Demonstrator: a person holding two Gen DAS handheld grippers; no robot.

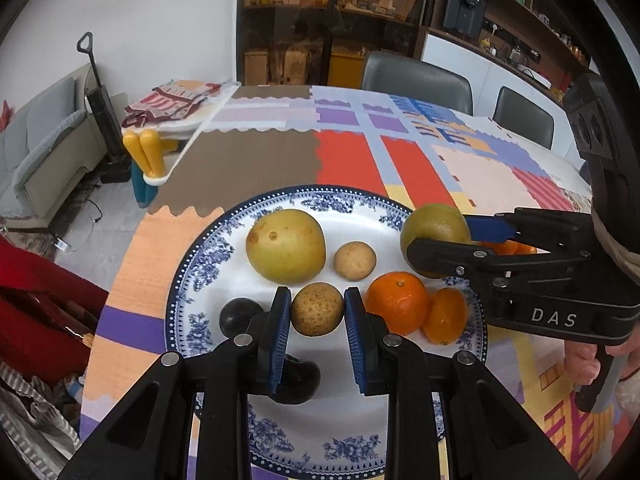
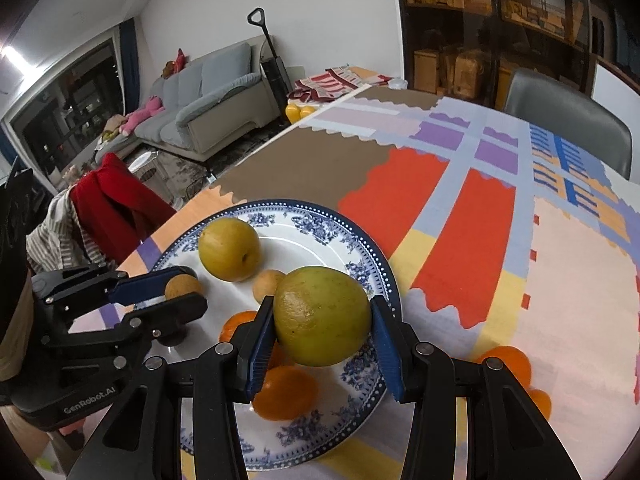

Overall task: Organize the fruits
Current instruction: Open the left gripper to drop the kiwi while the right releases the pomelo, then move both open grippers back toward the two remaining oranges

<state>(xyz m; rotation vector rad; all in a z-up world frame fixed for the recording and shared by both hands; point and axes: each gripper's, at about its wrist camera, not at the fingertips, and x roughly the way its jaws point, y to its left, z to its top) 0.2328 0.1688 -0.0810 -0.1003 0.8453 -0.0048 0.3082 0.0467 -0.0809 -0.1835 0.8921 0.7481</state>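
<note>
A blue-and-white plate (image 1: 208,256) holds a large yellow pear (image 1: 285,245), a small tan fruit (image 1: 355,261), two oranges (image 1: 397,301), and dark plums (image 1: 238,316). My left gripper (image 1: 317,312) is shut on a small speckled brown fruit (image 1: 317,309) over the plate; it also shows in the right wrist view (image 2: 182,286). My right gripper (image 2: 322,322) is shut on a green-yellow pear (image 2: 322,316) and holds it above the plate's right edge (image 2: 376,256). That pear shows in the left wrist view (image 1: 435,227).
More oranges (image 2: 510,364) lie on the patterned tablecloth (image 2: 480,220) right of the plate. Grey chairs (image 1: 416,80) stand at the far side. A red cloth over a chair (image 2: 116,204) is at the left. Shelves line the back wall.
</note>
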